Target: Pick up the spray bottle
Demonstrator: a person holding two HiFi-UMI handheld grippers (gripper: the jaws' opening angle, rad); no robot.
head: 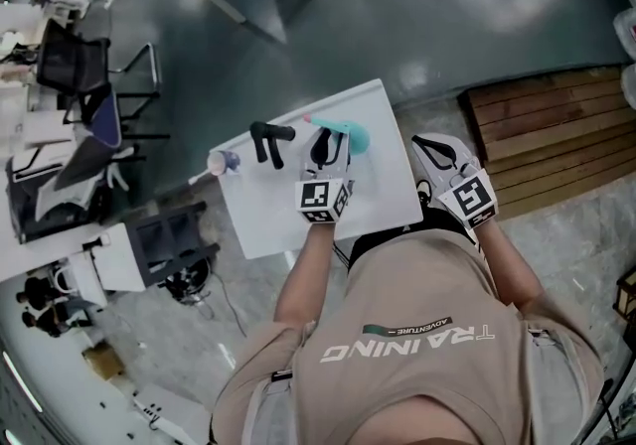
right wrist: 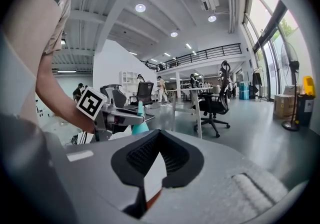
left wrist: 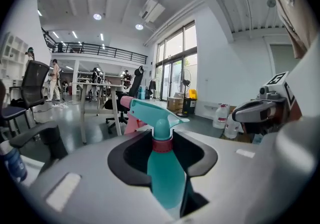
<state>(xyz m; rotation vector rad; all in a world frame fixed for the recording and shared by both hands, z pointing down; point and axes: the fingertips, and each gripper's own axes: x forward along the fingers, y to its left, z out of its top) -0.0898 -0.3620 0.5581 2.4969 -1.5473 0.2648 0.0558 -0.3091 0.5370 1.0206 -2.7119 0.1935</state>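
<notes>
A teal spray bottle with a pink nozzle stands between the jaws of my left gripper, over the far part of the white table. In the left gripper view the bottle fills the gap between the black pads of the left gripper; its red collar and teal trigger head rise above them. The pads press on its body. My right gripper hangs at the table's right edge with its jaws together and nothing in them. In the right gripper view the right gripper looks across at the bottle.
A black handled tool and a small bottle rest on the table's left part. A wooden pallet lies on the floor to the right. Office chairs and desks stand at the left.
</notes>
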